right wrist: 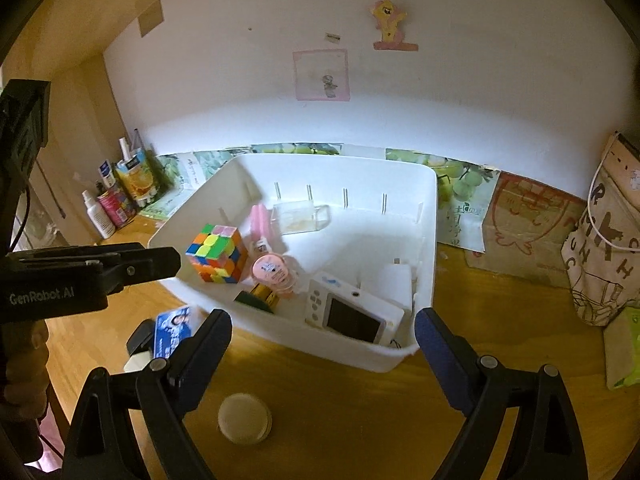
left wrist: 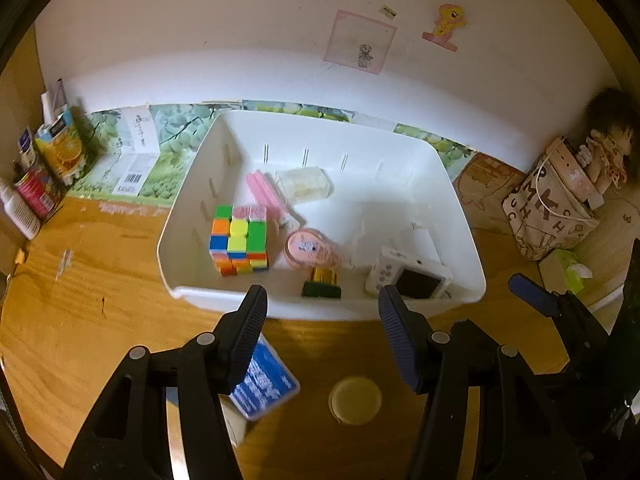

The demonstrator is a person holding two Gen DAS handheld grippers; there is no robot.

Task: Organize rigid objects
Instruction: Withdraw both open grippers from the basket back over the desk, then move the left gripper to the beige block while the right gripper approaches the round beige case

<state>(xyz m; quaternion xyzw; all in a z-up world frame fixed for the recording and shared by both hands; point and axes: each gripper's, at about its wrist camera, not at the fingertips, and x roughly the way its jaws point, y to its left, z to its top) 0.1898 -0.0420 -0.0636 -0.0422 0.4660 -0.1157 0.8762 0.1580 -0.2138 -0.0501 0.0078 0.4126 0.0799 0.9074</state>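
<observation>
A white bin (left wrist: 460, 216) (right wrist: 426, 248) stands on the wooden desk. In it lie a colourful puzzle cube (left wrist: 239, 239) (right wrist: 216, 253), a pink round case (left wrist: 308, 249) (right wrist: 271, 269), pink sticks (left wrist: 266, 192), a clear box (left wrist: 304, 182) (right wrist: 300, 216), a green-yellow item (left wrist: 322, 282) (right wrist: 262, 297) and a white camera (left wrist: 412, 278) (right wrist: 352, 314). In front of the bin lie a blue-labelled box (left wrist: 262, 384) (right wrist: 174, 330) and a cream round lid (left wrist: 355, 399) (right wrist: 245, 419). My left gripper (left wrist: 322, 332) is open and empty above them. My right gripper (right wrist: 322, 350) is open and empty at the bin's near rim.
Bottles and a juice carton (left wrist: 60, 148) (right wrist: 138, 178) stand at the back left. A lettered fabric bag (left wrist: 548, 212) (right wrist: 604, 264) and a green tissue pack (left wrist: 566, 266) (right wrist: 624, 344) sit at the right. The left gripper's body (right wrist: 60, 284) shows at the left of the right wrist view.
</observation>
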